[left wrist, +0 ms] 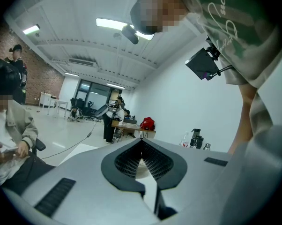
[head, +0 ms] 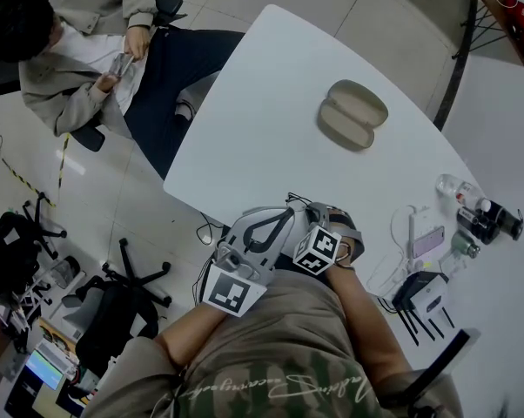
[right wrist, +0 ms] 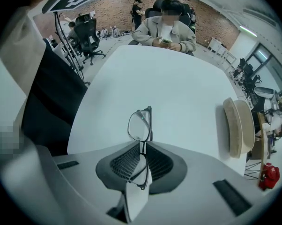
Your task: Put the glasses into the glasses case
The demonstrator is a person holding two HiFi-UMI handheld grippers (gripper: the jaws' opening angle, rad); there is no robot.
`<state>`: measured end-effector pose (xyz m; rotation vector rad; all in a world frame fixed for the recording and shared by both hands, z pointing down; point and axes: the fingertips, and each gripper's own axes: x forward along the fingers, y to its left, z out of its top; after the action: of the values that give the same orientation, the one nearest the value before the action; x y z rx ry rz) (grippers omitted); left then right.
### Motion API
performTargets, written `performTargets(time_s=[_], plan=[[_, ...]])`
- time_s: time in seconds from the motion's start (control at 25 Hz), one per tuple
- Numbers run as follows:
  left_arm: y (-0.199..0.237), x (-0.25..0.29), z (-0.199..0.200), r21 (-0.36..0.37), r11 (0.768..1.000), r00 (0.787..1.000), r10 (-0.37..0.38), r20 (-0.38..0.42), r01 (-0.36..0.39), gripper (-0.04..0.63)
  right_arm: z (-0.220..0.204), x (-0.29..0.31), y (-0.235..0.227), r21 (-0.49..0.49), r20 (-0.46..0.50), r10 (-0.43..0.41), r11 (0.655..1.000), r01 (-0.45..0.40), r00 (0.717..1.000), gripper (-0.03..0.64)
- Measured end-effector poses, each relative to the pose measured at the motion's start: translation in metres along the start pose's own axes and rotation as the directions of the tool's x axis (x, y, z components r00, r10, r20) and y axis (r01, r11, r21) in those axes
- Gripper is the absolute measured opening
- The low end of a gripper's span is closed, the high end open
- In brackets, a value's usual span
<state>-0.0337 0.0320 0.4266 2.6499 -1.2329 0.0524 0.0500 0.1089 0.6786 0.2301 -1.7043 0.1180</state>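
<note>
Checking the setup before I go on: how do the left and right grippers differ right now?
The right gripper is shut on the glasses; the left gripper is shut on nothing. The right gripper faces the table and open glasses case; the left gripper faces the room. Both sit close to the person's body.

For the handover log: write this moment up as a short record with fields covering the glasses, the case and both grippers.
glasses: dark thin-rimmed glasses, held edge-on above the table
case: beige oval glasses case, lying open and empty on the white table, apart from both grippers
left gripper: jaws together, nothing between them
right gripper: jaws closed on the glasses
task state: glasses not yet in the case
</note>
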Motion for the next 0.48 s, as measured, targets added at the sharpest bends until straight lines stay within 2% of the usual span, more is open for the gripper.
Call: performTargets(time_s=[0.48], plan=[[-0.0041,-0.0052,-0.0008,0.013,1.0,1.0,0.002,-0.002,-0.002,0.006,0.0,0.0009,0.0025,-0.034,-0.007,-0.012,0.999,0.012,1.0,0.041]])
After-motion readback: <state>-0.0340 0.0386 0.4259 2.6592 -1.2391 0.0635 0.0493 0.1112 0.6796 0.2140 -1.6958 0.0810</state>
